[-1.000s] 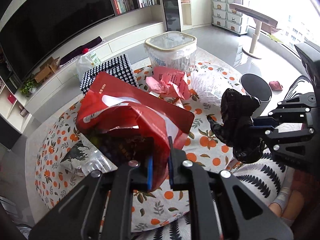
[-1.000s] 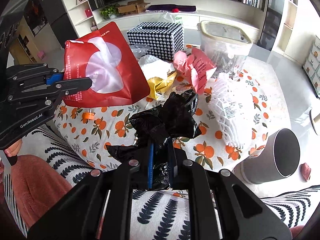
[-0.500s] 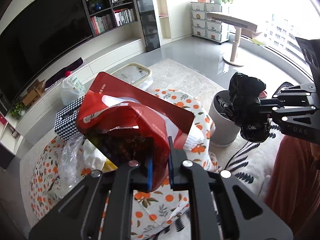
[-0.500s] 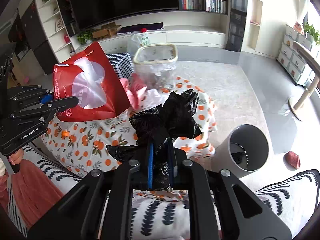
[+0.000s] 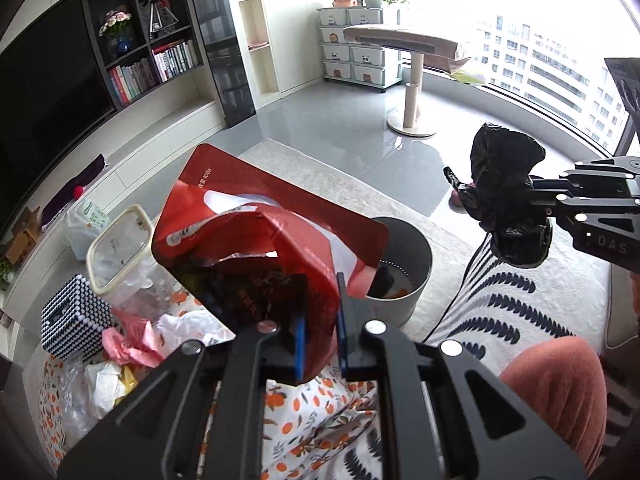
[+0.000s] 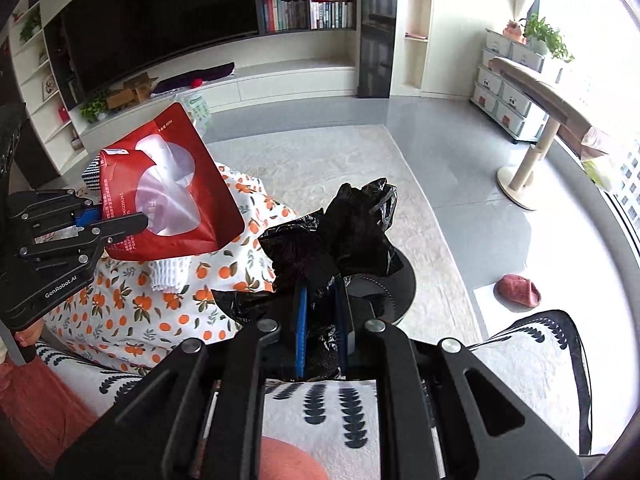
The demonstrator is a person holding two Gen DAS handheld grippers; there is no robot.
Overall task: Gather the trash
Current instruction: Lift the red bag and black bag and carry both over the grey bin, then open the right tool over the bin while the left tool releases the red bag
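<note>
My left gripper is shut on a red snack bag with a clear window, held in the air just left of the grey bin. From the right wrist view the same red bag hangs at the left in the left gripper. My right gripper is shut on a crumpled black plastic bag, which hides most of the bin below it. In the left wrist view that black bag hangs to the right of the bin in the right gripper.
The low table with an orange-print cloth holds pink paper, white wrappers, a dotted box and a clear lidded container. A leaf-patterned cushion and a person's knee lie close below. A pink slipper lies on the floor.
Both grippers have swung away from the table toward the bin, each carrying its bag. The bin has come from the edge of view to right beneath them.
</note>
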